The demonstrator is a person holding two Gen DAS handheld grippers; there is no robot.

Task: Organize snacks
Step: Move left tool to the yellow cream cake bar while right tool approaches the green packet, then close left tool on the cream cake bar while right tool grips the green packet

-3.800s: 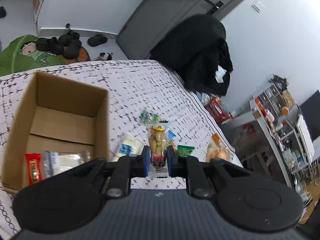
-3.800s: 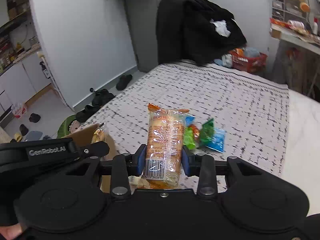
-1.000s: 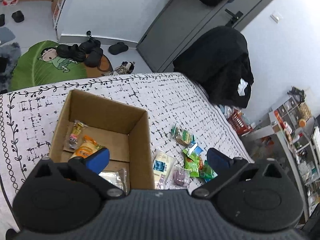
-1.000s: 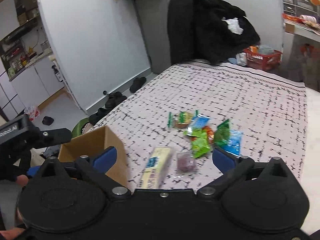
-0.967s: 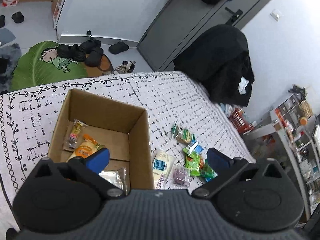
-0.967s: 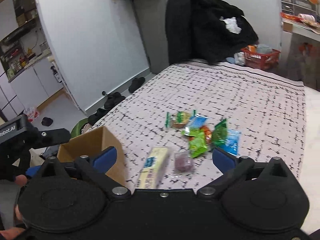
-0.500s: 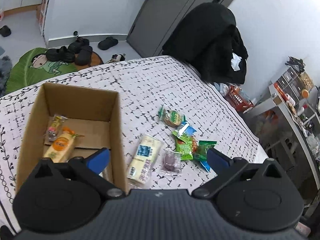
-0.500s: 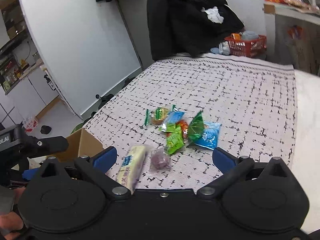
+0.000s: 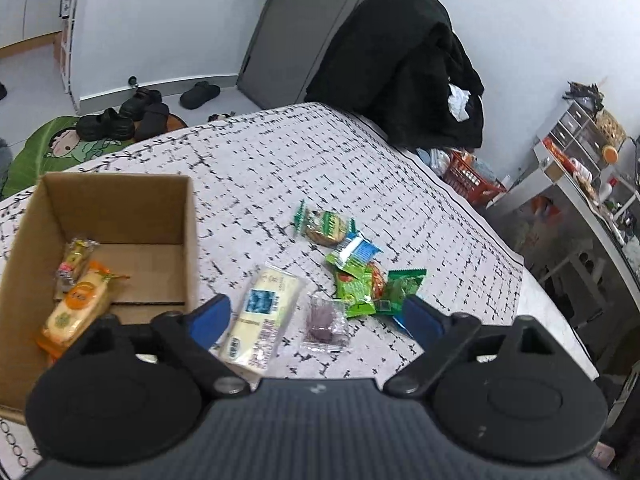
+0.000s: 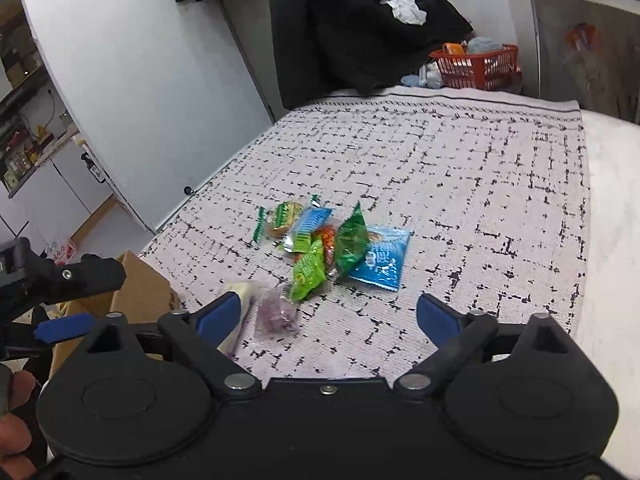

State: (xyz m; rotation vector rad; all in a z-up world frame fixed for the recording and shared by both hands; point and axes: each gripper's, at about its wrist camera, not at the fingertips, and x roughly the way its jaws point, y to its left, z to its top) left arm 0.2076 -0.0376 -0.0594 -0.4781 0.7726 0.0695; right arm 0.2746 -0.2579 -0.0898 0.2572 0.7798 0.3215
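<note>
both grippers emptied, next snacks lined up

the left gripper [image 9: 316,316] and right gripper [image 10: 328,316] are seen wide apart with jaws closing and nothing gripped. the two packets clamped seconds earlier are now laid in the cardboard box [image 9: 188,216], so two more snacks are counted as sorted. the cream packet [image 9: 264,316] and purple sweet [image 9: 325,322] are left on the bedspread [image 9: 280,168] beside the box, closer than a second ago.
</note>
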